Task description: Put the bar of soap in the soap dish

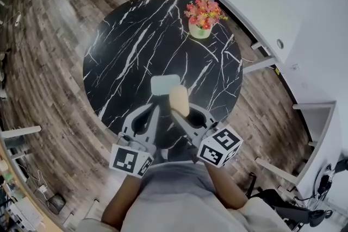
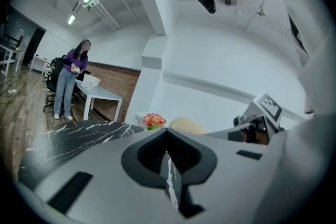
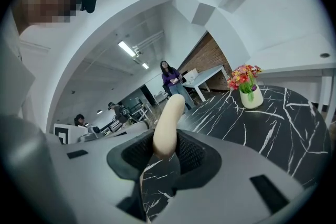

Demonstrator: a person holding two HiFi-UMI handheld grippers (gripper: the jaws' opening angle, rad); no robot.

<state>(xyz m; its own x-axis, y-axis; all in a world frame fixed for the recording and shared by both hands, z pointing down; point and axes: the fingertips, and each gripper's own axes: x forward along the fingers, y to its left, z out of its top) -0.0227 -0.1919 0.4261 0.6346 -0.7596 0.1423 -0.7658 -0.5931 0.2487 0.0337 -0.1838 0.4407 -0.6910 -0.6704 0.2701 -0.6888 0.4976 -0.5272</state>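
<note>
Two tools sit side by side at the near edge of the round black marble counter (image 1: 136, 46). The left tool (image 2: 168, 157) has its jaws together with nothing between them; it probably waits at the side because the placing needs only one tool. The right tool (image 3: 163, 157) is clamped on the bar of soap (image 3: 169, 126). The pads pinch the bar's broad faces at its near end, so most of the cream bar juts past the tips and can meet a surface before the jaws do. From the head view, the bar hangs just at the near right corner of the pale soap dish (image 1: 165, 84), which lies empty and flat toward the front of the counter, within easy reach. The bar is not yet in the dish. Potted flowers (image 1: 201, 22) stand at the far rim, well apart from the dish. A person (image 2: 71, 78) stands beyond the counter, taking no part.
</note>
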